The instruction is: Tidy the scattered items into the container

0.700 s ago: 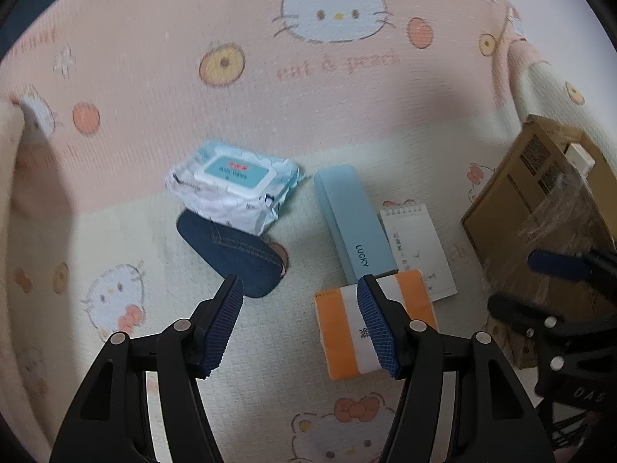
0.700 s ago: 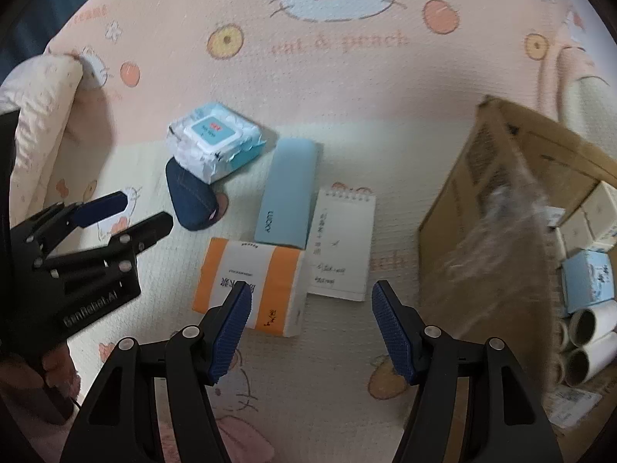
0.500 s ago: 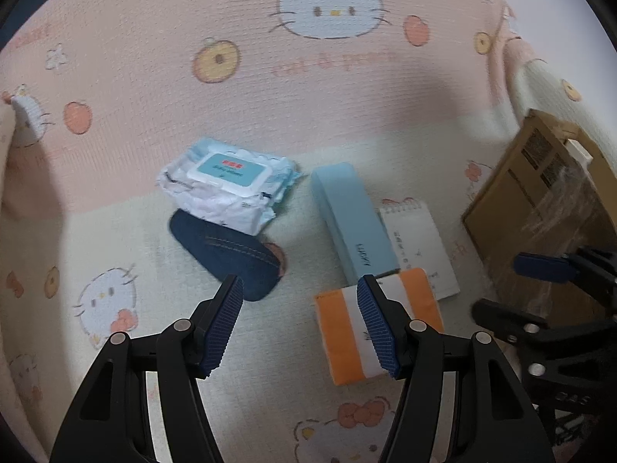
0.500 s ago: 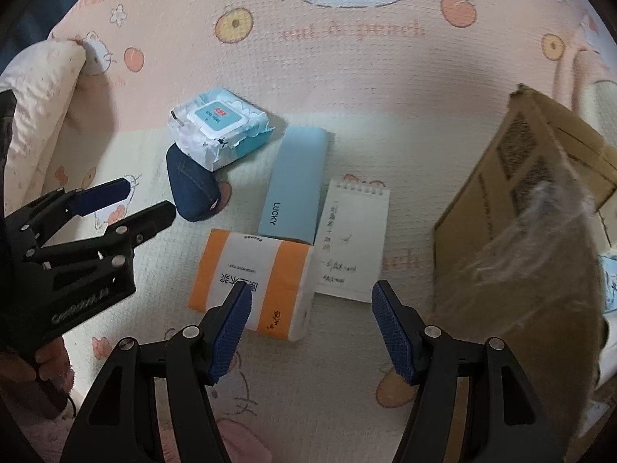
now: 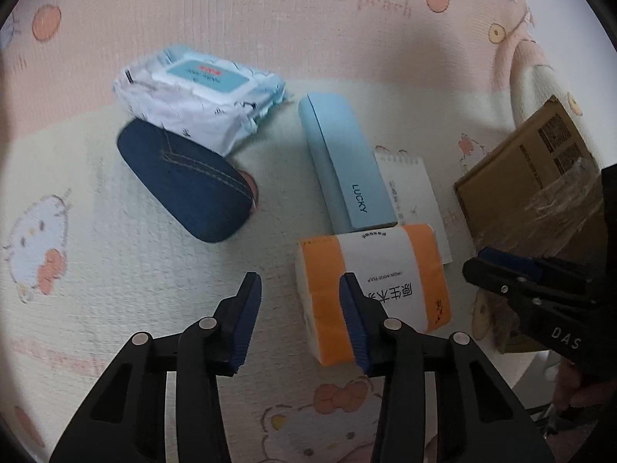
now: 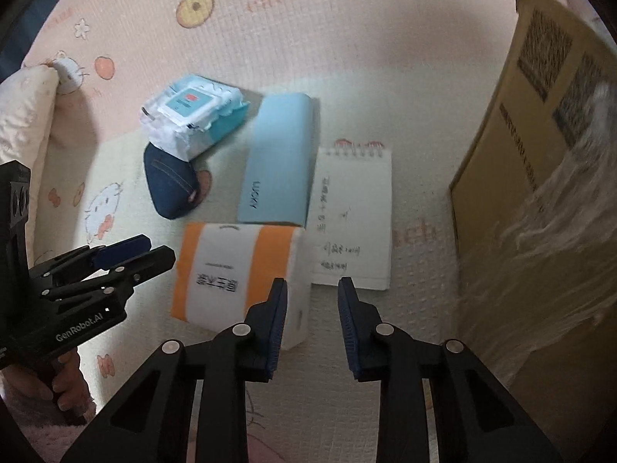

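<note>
On the patterned blanket lie an orange-and-white tissue pack [image 5: 370, 289] [image 6: 239, 274], a light blue LUCKY case [image 5: 343, 166] [image 6: 277, 177], a white notepad [image 5: 412, 196] [image 6: 354, 216], a denim pouch [image 5: 185, 181] [image 6: 169, 181] and a wet-wipes pack [image 5: 200, 92] [image 6: 193, 112] resting on it. The cardboard box [image 5: 532, 169] [image 6: 540, 177] stands at the right. My left gripper [image 5: 299, 289] is open and empty, at the tissue pack's near left edge. My right gripper [image 6: 311, 293] is open and empty, just short of the notepad's near edge.
A cream pillow [image 6: 23, 115] lies at the left of the right wrist view. Clear plastic film [image 6: 570, 231] hangs over the box's side. The other gripper shows in each view, the right [image 5: 540, 289] and the left [image 6: 96, 270].
Both grippers have moved forward and down toward the items, which now look larger. Both jaws have narrowed but stay open. No item has moved.
</note>
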`<control>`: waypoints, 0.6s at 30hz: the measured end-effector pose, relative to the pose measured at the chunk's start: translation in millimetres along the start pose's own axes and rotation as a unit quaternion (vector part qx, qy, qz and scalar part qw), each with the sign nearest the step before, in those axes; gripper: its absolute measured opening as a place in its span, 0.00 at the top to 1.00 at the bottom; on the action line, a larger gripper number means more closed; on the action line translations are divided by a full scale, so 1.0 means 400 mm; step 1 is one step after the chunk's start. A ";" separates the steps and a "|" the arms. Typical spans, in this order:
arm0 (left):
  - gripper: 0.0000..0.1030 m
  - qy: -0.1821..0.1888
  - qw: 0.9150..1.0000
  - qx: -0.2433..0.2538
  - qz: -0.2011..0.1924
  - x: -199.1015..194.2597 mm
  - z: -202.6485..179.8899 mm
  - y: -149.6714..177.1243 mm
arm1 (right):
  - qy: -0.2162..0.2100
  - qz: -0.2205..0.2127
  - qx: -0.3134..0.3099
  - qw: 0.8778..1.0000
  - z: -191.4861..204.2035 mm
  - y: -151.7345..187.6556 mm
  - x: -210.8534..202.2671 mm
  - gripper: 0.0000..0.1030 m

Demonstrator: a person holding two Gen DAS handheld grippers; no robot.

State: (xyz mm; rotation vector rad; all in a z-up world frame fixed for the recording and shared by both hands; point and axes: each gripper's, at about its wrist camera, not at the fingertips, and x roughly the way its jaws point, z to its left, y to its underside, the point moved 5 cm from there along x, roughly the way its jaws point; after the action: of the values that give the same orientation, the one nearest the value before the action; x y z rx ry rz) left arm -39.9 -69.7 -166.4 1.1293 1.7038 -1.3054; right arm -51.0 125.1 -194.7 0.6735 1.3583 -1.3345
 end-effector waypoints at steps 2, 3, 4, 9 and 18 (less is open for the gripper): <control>0.55 0.010 1.000 0.001 0.003 0.008 -0.006 0.003 | -0.008 0.007 -0.001 1.000 0.006 0.007 0.014 0.77; 0.55 0.018 1.000 0.004 0.006 0.012 -0.013 0.006 | -0.014 0.009 0.001 1.000 0.011 0.010 0.019 0.77; 0.55 0.021 1.000 0.002 0.008 0.015 -0.016 0.006 | -0.022 0.010 0.004 1.000 0.013 0.013 0.023 0.77; 0.55 0.056 0.998 -0.012 0.028 0.037 -0.022 0.011 | -0.054 0.016 0.010 0.998 0.031 0.012 0.044 0.76; 0.55 0.083 0.995 -0.057 0.026 0.065 -0.002 0.018 | -0.064 -0.003 0.004 0.998 0.047 0.012 0.083 0.76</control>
State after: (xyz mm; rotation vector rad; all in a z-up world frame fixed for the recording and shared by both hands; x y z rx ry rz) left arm -42.9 -62.3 -192.1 1.2342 1.8314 -1.0948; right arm -50.4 99.4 -223.5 0.5796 1.2542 -1.3657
